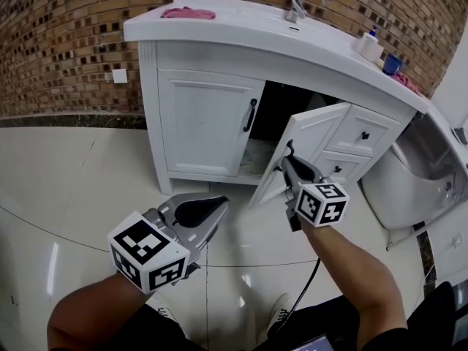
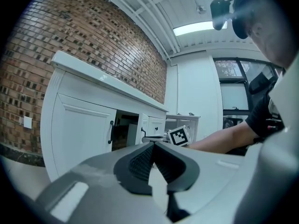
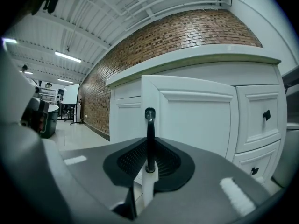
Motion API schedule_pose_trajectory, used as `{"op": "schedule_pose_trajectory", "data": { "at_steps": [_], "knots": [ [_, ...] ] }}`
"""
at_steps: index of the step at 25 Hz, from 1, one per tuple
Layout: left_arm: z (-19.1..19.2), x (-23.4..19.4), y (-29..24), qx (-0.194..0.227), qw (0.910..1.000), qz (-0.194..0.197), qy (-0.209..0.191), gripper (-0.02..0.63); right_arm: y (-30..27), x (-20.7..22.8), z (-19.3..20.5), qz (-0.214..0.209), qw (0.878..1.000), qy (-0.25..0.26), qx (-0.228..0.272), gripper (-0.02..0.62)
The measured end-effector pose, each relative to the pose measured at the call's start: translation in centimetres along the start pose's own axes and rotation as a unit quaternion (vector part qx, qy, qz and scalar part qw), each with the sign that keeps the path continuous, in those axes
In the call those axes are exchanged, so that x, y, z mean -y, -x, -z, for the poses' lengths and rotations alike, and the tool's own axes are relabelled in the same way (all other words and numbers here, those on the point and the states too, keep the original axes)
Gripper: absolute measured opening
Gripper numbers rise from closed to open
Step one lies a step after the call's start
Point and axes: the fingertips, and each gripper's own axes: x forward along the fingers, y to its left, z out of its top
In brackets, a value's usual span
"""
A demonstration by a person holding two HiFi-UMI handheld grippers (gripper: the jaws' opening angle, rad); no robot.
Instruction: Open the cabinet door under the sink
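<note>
Presently the black handle (image 3: 149, 134) of the cabinet door (image 1: 316, 134), seen swung partly open at two o'clock in the head view beneath the sink counter (image 1: 219, 28), is clamped by the right gripper (image 1: 287, 161), while the left gripper (image 1: 210, 210), at seven o'clock, is seen closed and empty.

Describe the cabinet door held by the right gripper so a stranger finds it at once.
Start at the white sink cabinet against the brick wall. Its front has two doors, with drawers to their right. It is the right-hand door, the only one swung open, its black handle clamped in the right gripper; the left door is shut.
</note>
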Motion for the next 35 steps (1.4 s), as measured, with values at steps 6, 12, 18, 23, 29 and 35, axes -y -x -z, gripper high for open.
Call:
{"op": "schedule_pose_trajectory", "data": {
  "at_steps": [6,12,18,23,29,35],
  "knots": [
    [0.3,0.8,-0.4,-0.003,1.0000,0.008,0.000,0.006,2.0,0.2,0.4,-0.002,1.000,-0.002,-0.010,0.035],
    [0.8,1.4,-1.5,-0.010,0.9998,0.019,-0.001,0.006,4.1,0.9,0.7,-0.005,1.000,0.001,-0.030,0.035],
    [1.2,2.1,-1.9,-0.020,0.9994,0.029,-0.001,0.006,6.8,1.8,0.9,0.003,0.999,-0.008,-0.031,0.035],
    [1.7,2.9,-2.2,-0.026,0.9988,0.041,-0.004,0.006,8.3,2.7,1.1,0.004,1.000,-0.016,-0.020,0.035],
    [2.4,3.6,-2.6,-0.042,0.9978,0.051,-0.003,0.006,10.0,3.5,1.2,-0.008,0.999,-0.023,-0.025,0.035],
    [2.6,4.1,-3.5,-0.047,0.9972,0.058,0.001,0.006,12.6,5.6,1.4,0.002,0.999,-0.012,-0.032,0.034]
  ]
}}
